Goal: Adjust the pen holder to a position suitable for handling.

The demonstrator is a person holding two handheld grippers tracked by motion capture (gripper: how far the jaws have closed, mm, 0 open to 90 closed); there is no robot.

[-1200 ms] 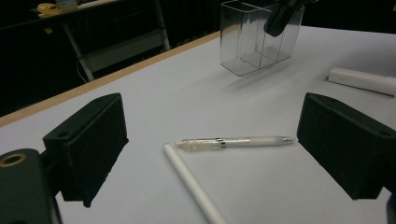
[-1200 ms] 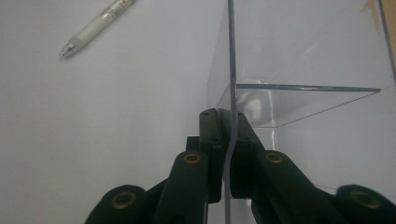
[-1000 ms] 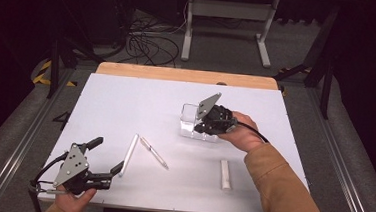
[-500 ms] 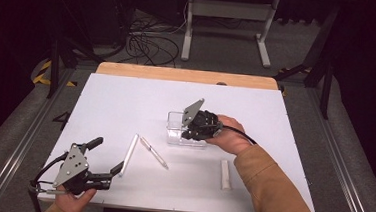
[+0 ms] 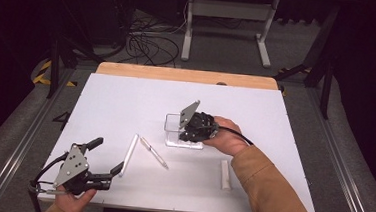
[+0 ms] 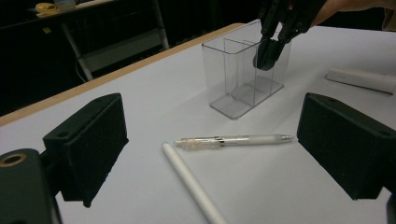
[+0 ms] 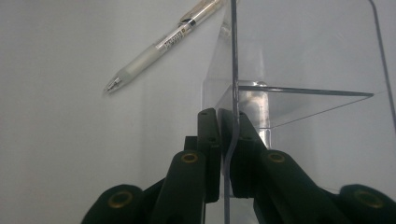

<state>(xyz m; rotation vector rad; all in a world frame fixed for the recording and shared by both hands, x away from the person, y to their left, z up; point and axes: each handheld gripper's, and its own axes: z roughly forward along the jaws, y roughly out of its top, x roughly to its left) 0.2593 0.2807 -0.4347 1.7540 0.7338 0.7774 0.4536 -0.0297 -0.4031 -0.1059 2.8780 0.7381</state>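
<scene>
Upright, the clear organizer [image 5: 175,130] stands pinched at its wall by the right gripper [image 5: 190,134]'s fingers.

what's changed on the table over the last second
The right gripper, shut on a wall of the clear organizer, has slid it toward the left of the high view and nearer the person. The left gripper stays open and in place; the pen and the two white sticks lie as before.
</scene>
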